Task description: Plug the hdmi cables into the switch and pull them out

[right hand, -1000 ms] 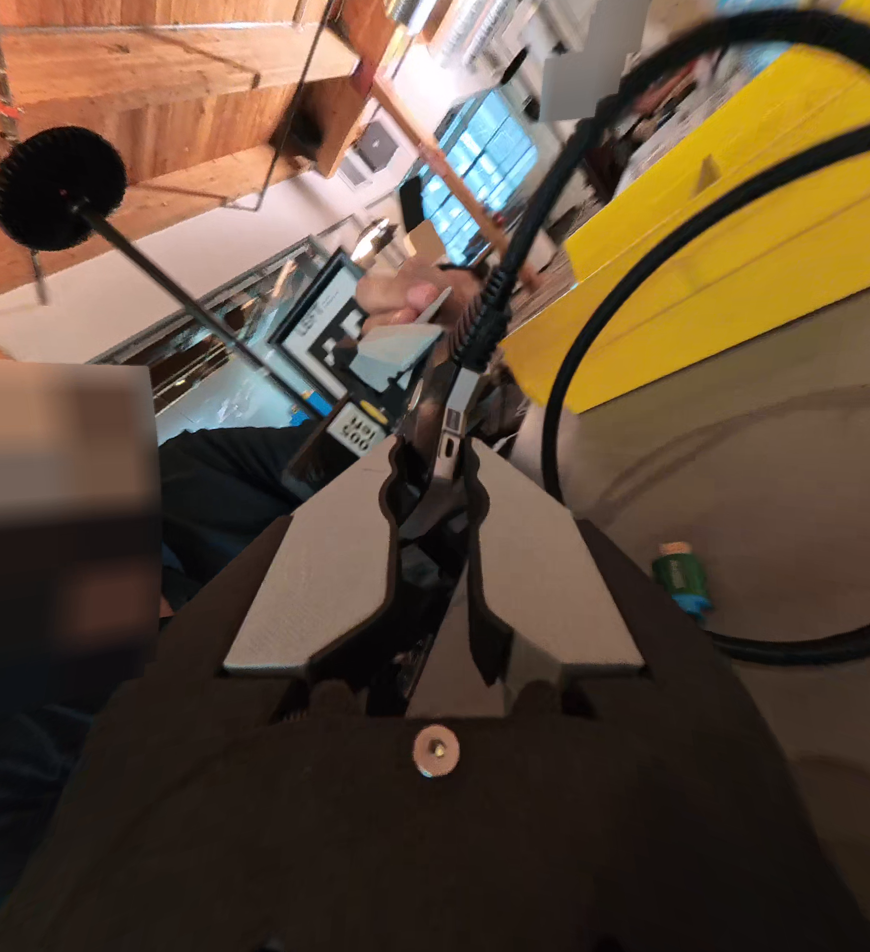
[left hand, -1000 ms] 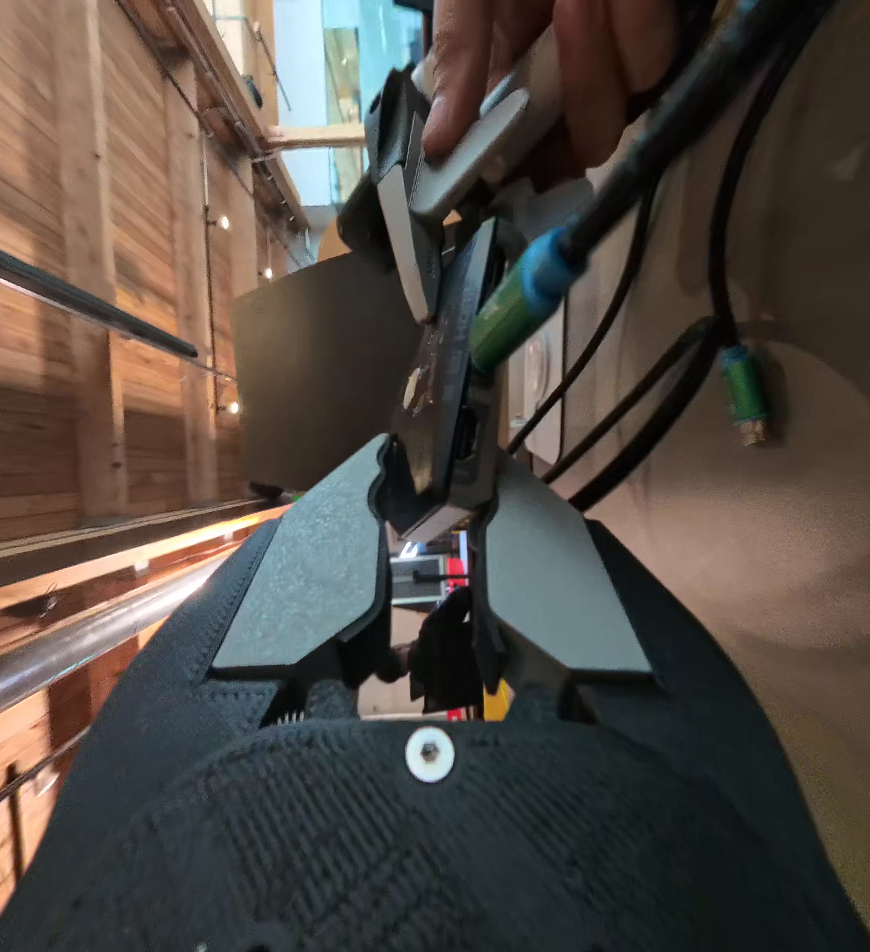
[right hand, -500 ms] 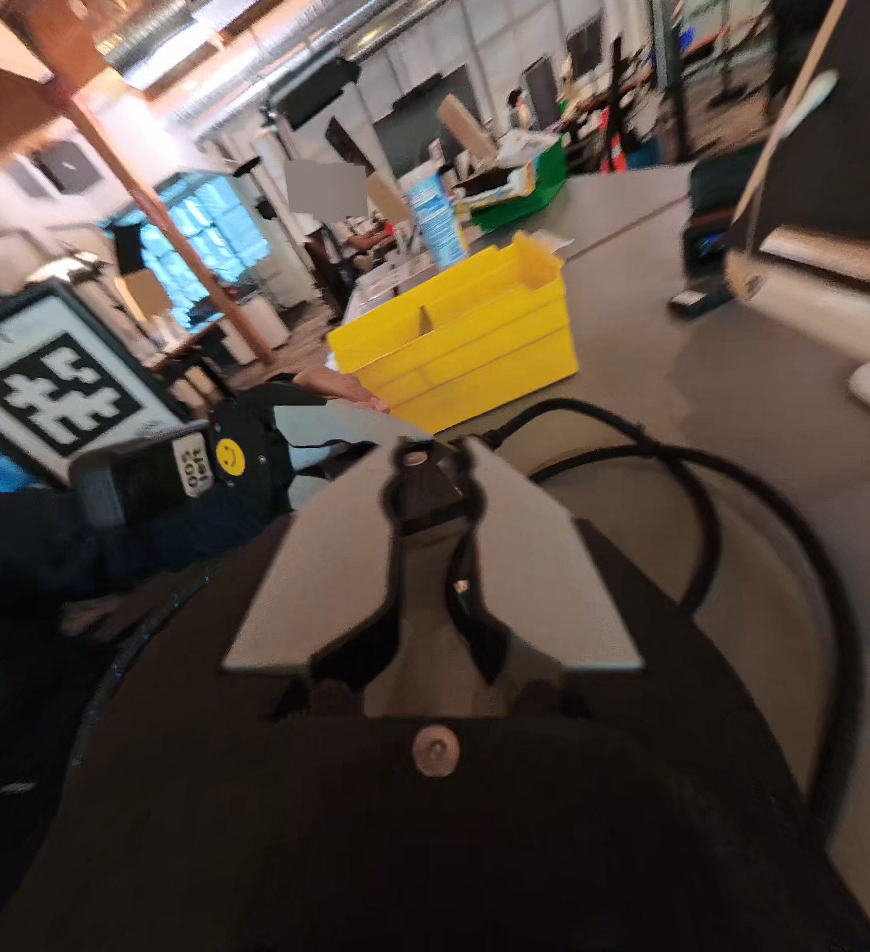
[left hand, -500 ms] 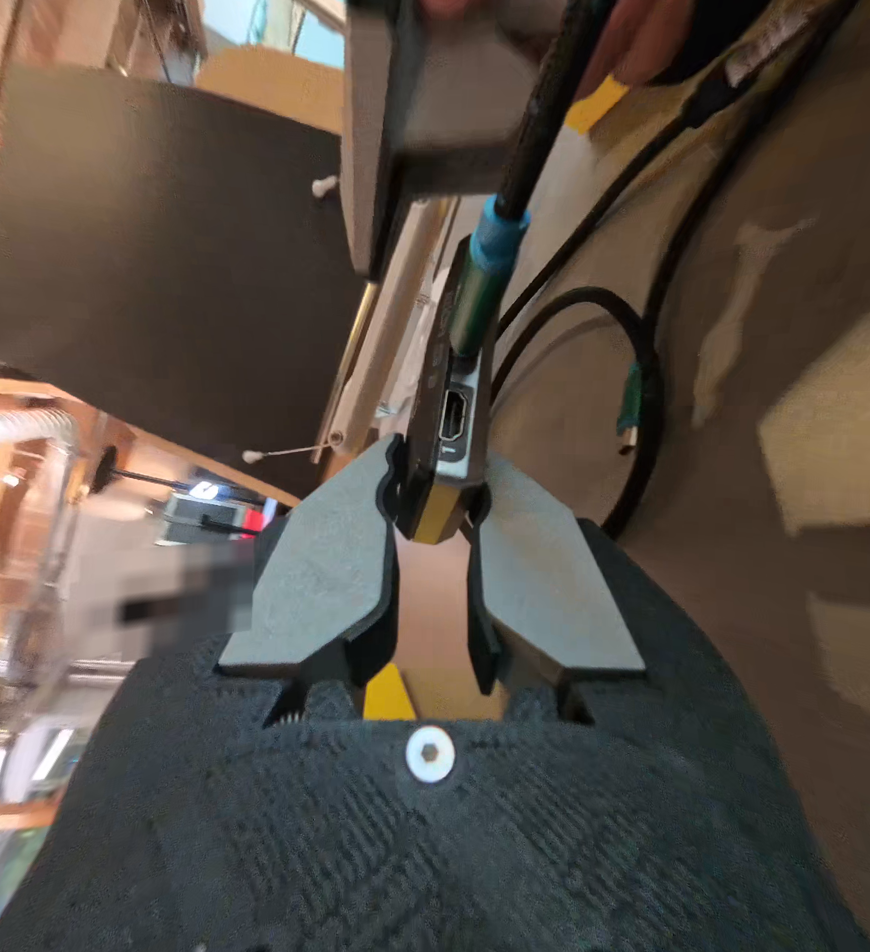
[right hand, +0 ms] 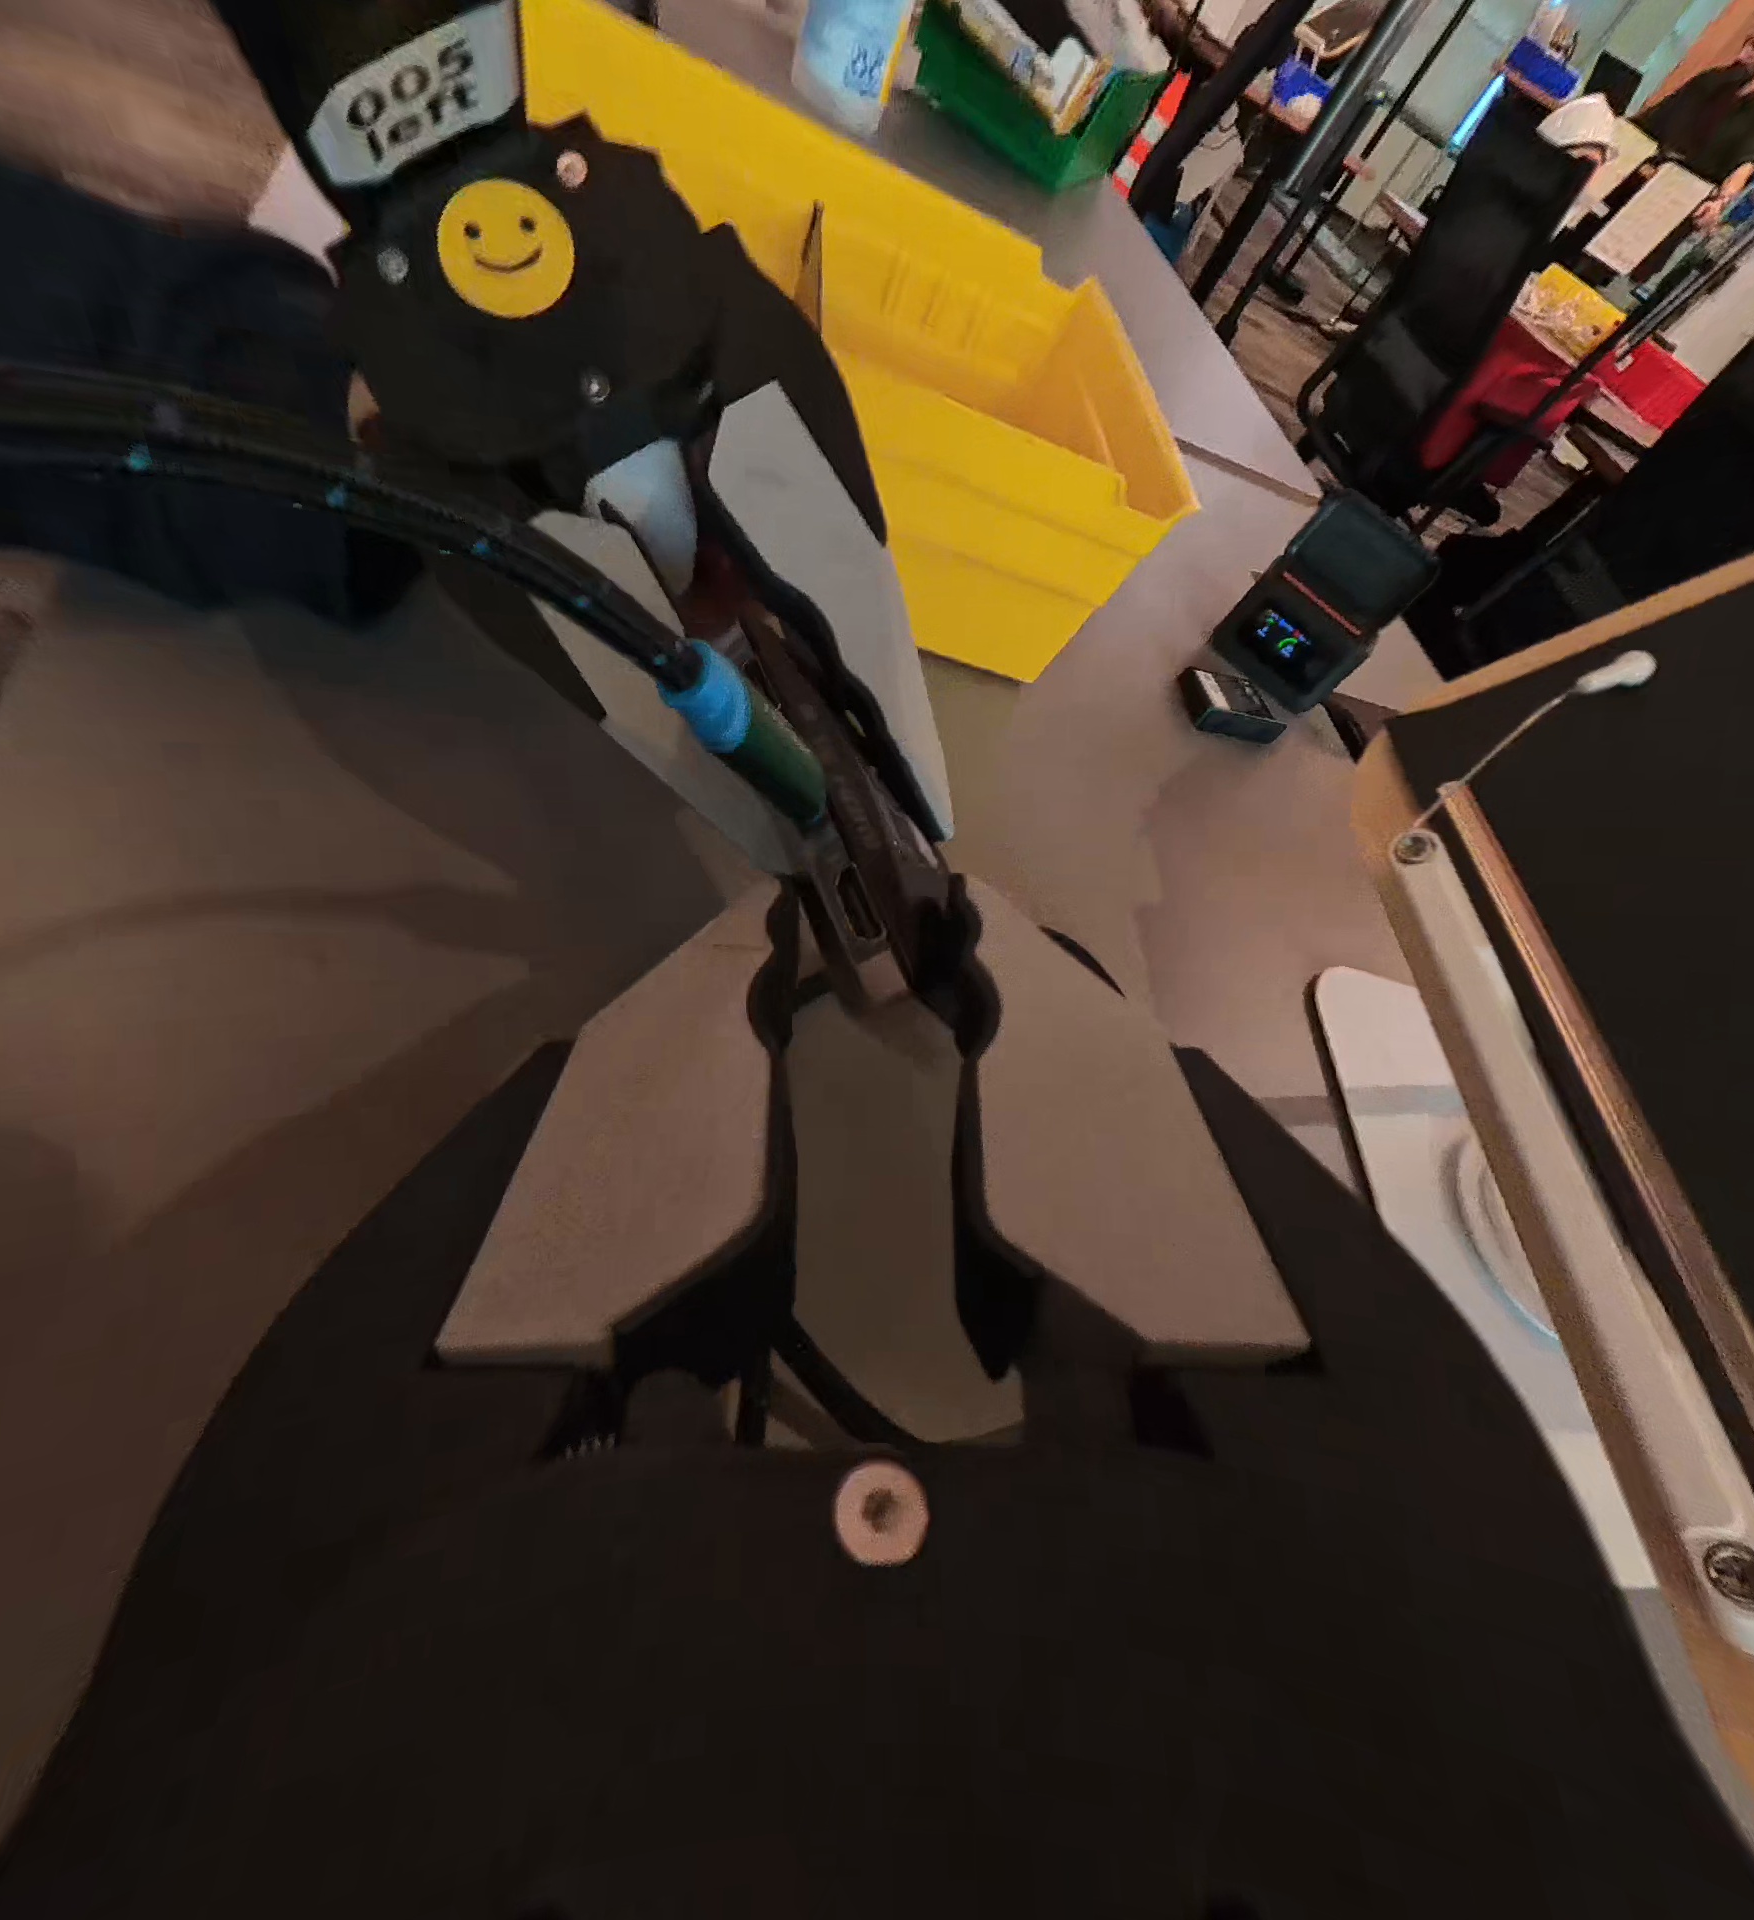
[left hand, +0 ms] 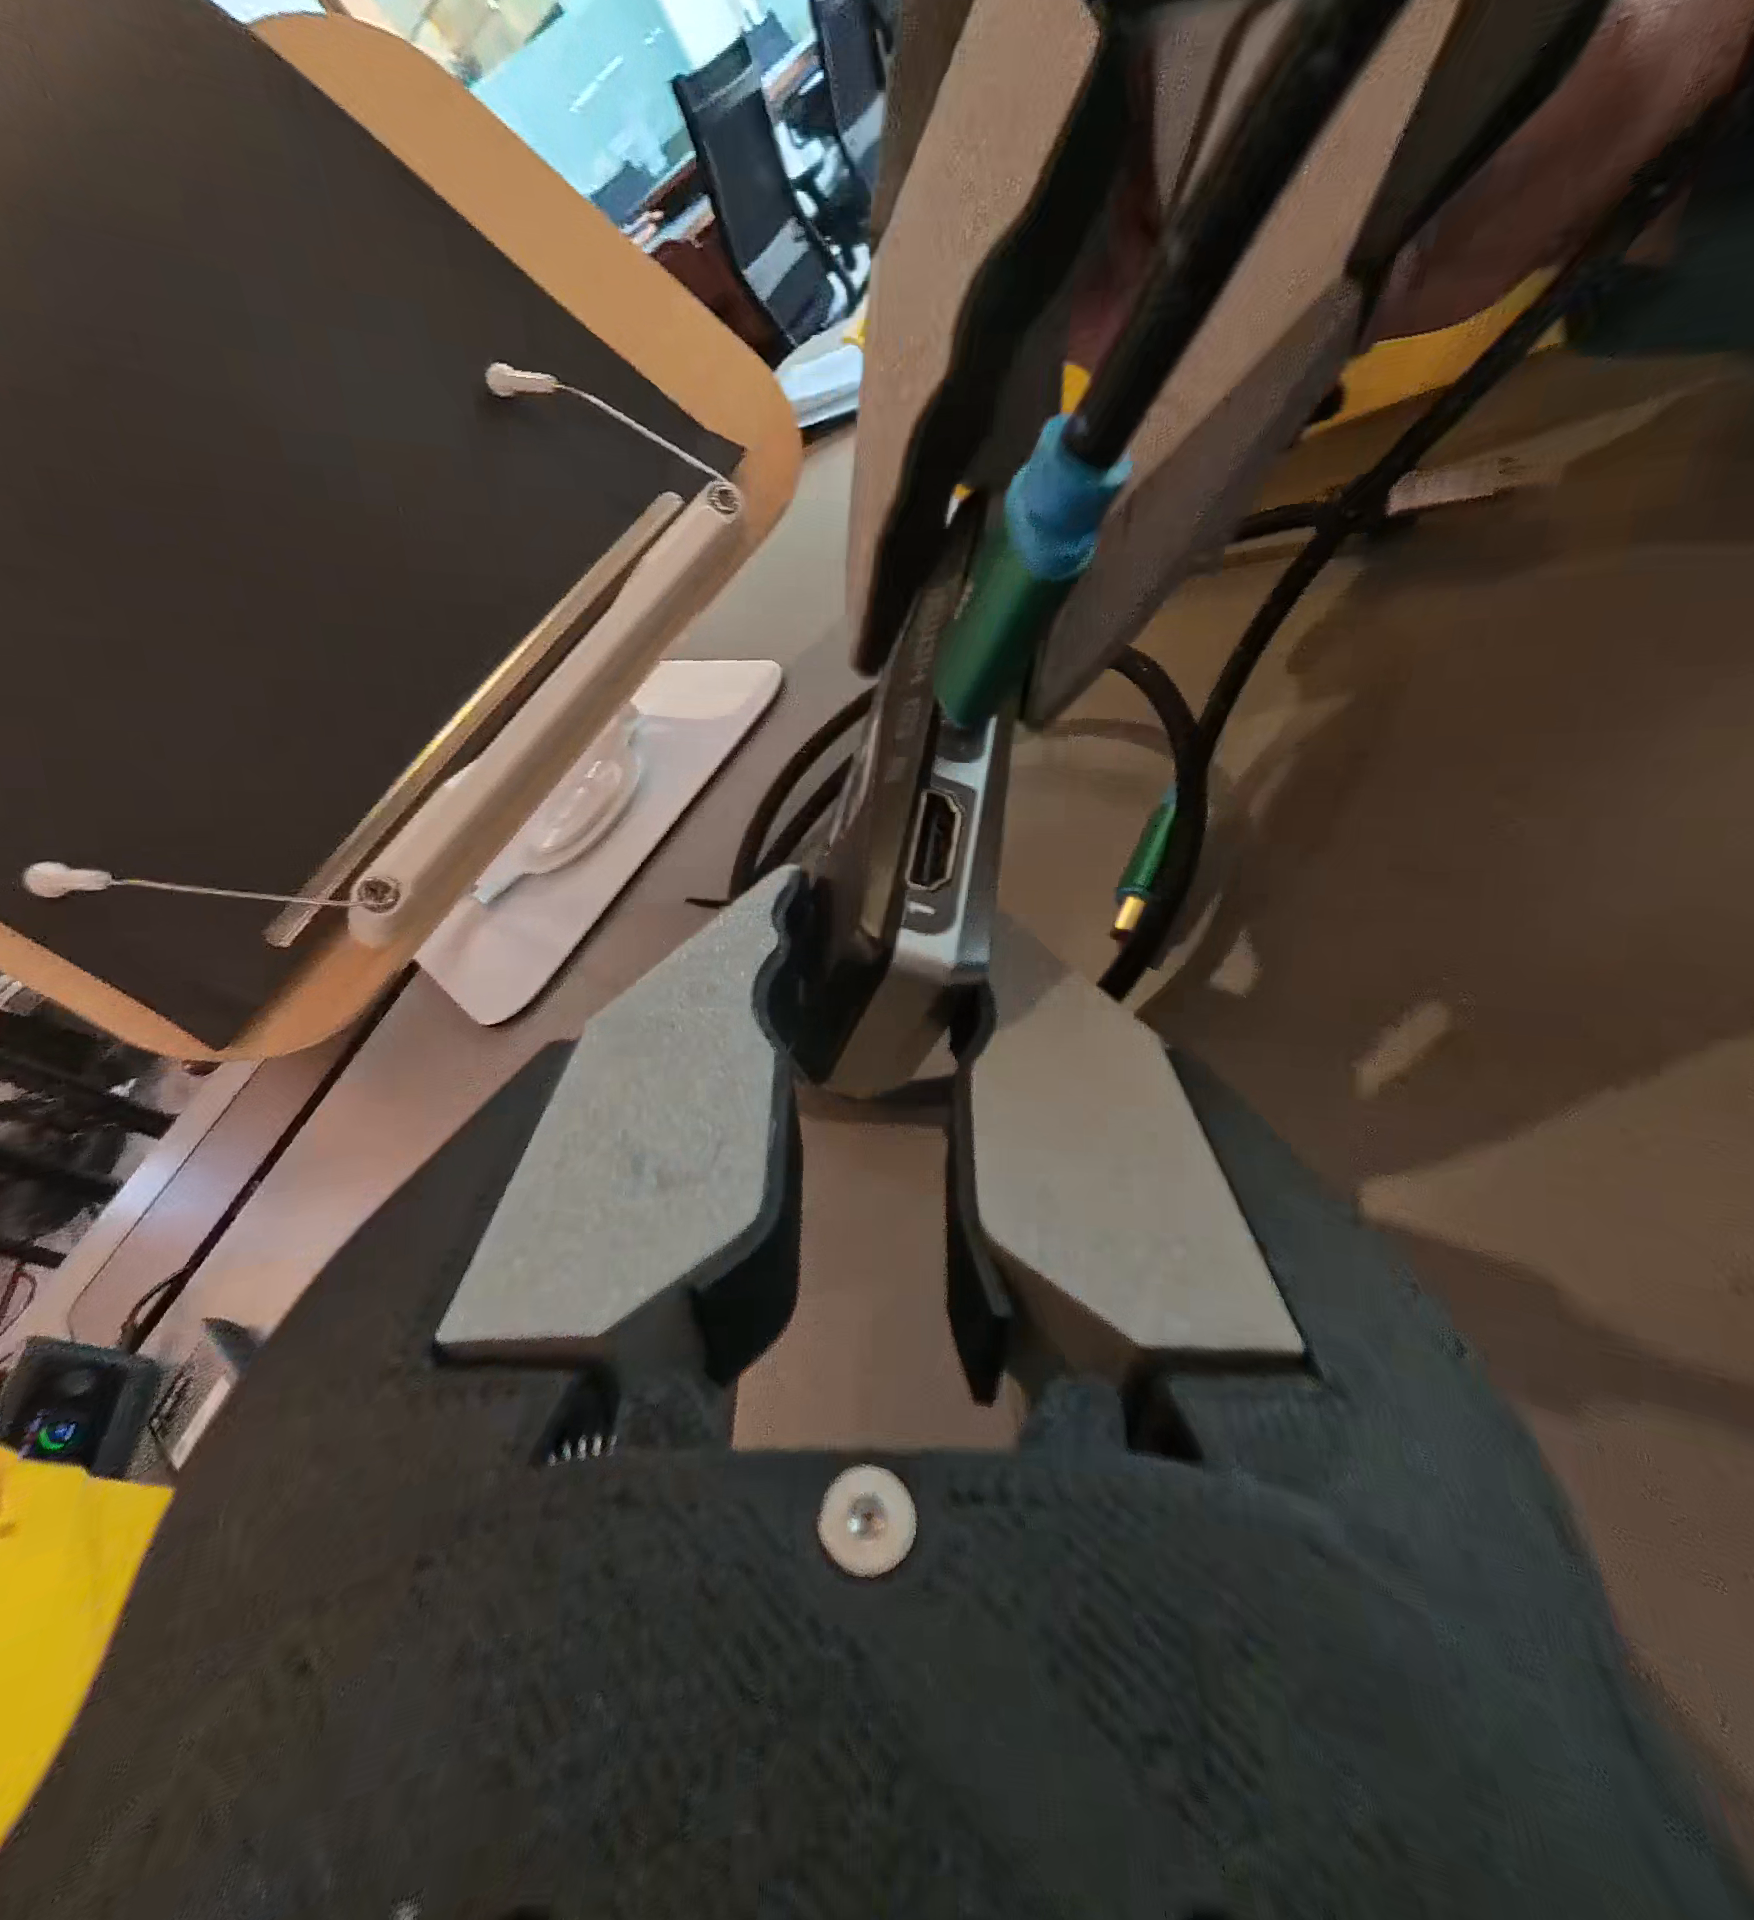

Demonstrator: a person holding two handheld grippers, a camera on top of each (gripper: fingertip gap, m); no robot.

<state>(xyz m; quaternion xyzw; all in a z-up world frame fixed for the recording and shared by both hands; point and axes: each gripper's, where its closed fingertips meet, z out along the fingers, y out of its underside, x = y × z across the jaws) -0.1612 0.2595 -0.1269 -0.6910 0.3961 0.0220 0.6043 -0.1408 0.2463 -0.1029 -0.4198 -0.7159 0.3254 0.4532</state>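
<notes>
Two grippers meet on one small switch, raised above the bench. The left gripper pinches its lower end, an empty port facing the camera. In the right wrist view the right gripper likewise clenches an end of the switch. A green plug with a blue collar sits in the switch; blur hides how deep. Beyond, a loose green-tipped cable lies on the bench, with a yellow bin farther off.
</notes>
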